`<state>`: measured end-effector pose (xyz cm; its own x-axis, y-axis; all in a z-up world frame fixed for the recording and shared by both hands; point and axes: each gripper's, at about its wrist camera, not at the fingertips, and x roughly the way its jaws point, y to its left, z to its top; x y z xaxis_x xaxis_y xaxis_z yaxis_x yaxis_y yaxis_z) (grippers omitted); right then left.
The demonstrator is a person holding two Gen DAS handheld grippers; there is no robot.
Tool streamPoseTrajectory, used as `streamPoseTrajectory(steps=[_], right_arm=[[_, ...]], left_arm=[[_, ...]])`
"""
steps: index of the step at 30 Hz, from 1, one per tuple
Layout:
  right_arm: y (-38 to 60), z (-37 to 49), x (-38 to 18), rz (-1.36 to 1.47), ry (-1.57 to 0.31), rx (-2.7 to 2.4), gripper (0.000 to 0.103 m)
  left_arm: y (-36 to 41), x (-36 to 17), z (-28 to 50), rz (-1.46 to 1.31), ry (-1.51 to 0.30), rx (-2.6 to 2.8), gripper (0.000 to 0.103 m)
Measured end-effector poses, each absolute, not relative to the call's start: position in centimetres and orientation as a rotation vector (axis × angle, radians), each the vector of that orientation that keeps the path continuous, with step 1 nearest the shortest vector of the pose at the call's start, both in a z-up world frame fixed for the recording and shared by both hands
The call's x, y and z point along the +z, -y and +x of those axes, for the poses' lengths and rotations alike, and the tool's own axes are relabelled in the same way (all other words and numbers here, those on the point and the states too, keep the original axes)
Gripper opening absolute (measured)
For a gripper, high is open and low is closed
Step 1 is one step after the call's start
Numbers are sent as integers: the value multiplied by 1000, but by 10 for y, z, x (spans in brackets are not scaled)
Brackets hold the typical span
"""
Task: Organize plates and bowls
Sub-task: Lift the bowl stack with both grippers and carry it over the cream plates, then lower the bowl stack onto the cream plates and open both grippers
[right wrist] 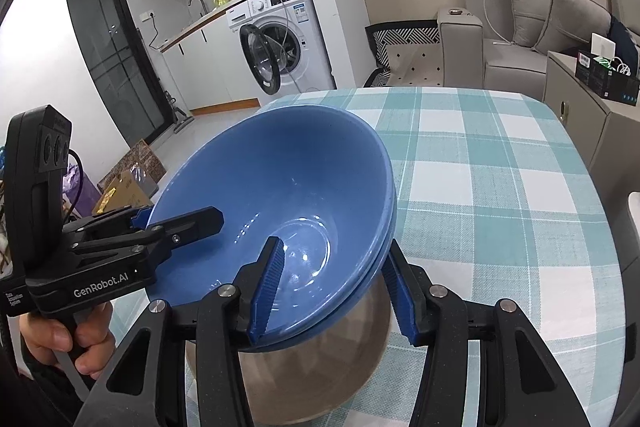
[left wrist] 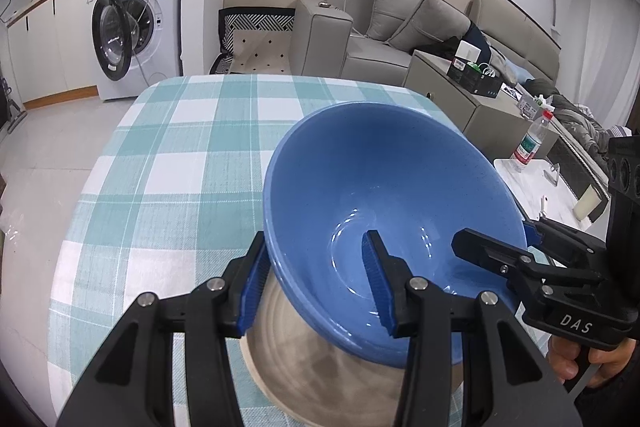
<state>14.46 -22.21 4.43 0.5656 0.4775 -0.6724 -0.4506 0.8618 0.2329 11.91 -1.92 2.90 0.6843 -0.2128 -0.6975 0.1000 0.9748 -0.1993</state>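
Note:
Two nested blue bowls hang over a beige plate on the checked tablecloth. My left gripper straddles their near rim, one finger inside, one outside, gap wide. My right gripper holds the opposite rim from the right. In the right wrist view the bowls sit above the beige plate; my right gripper straddles the rim, and my left gripper pinches the left rim.
The table edge curves at the far side. A washing machine with its door open stands beyond. A sofa and a side table with a bottle are to the right.

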Motion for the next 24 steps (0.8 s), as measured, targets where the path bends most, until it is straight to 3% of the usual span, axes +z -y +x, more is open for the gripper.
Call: streamPoseTrajectory(steps=[24], right_arm=[[218,145,40,60,-847,588,52]], left_arm=[[6,23,121,-166,-832,-183,46]])
